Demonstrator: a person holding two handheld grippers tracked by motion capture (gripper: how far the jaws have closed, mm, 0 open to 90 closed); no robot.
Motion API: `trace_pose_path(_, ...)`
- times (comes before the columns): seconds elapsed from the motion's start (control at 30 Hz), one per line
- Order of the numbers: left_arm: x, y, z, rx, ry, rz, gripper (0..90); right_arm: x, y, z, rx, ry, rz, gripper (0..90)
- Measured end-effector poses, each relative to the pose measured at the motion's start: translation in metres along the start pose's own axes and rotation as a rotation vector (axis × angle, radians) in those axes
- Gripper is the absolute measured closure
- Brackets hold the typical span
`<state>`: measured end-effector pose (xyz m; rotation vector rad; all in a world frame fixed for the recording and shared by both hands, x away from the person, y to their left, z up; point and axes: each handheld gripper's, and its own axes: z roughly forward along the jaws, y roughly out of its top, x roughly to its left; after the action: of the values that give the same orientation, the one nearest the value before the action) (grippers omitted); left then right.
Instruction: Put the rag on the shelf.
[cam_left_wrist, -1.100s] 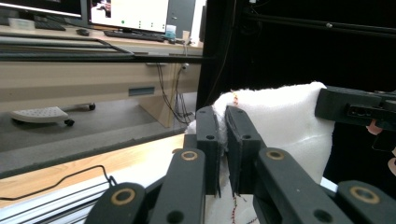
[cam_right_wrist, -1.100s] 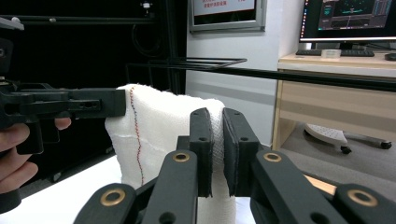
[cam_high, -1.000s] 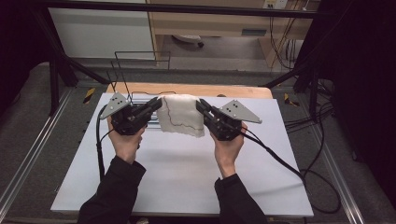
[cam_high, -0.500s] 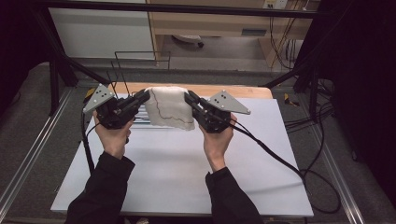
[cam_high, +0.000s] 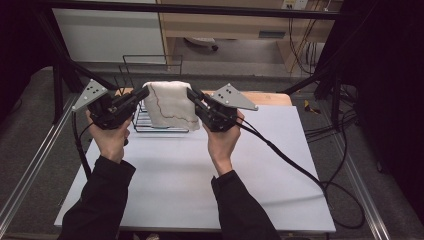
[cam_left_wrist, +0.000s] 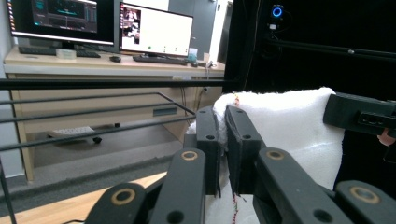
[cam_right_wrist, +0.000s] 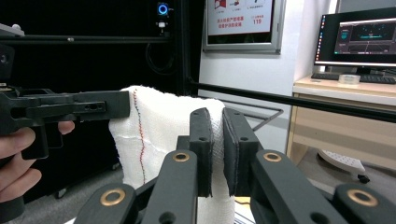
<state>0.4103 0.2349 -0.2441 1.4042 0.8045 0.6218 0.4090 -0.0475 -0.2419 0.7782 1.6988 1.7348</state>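
A white cloth (cam_high: 171, 104) with a red stitched line hangs in the air between both grippers, above the wire rack (cam_high: 150, 120). My left gripper (cam_high: 143, 92) is shut on the cloth's left top corner; in the left gripper view its jaws pinch the cloth (cam_left_wrist: 285, 126) at the left gripper (cam_left_wrist: 223, 122). My right gripper (cam_high: 191, 94) is shut on the right top corner; the right gripper view shows the cloth (cam_right_wrist: 159, 135) squeezed at the right gripper (cam_right_wrist: 215, 125). The cloth's top edge is stretched level and its body hangs down.
The white table top (cam_high: 190, 170) lies below the hands. A black wire rack stands at its far left, with taller wires (cam_high: 150, 62) behind. Black frame bars (cam_high: 200, 9) cross the back. A cable (cam_high: 300, 170) trails right across the table.
Both hands have lifted the cloth and carried it farther from the person, over the rack. Both grips are unchanged.
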Motion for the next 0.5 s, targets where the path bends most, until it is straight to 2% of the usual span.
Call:
trace_pose_path(0.13, 0.004, 0.005, 0.0, -0.007, 0.003, -0.01, 84.0, 0.002, 0.005, 0.006, -0.008, -0.001, -0.003, 83.1)
trace_pose_path(0.5, 0.014, 0.02, -0.002, -0.027, 0.029, 0.007, 84.0, 0.003, 0.019, 0.024, -0.016, -0.001, -0.003, 83.1)
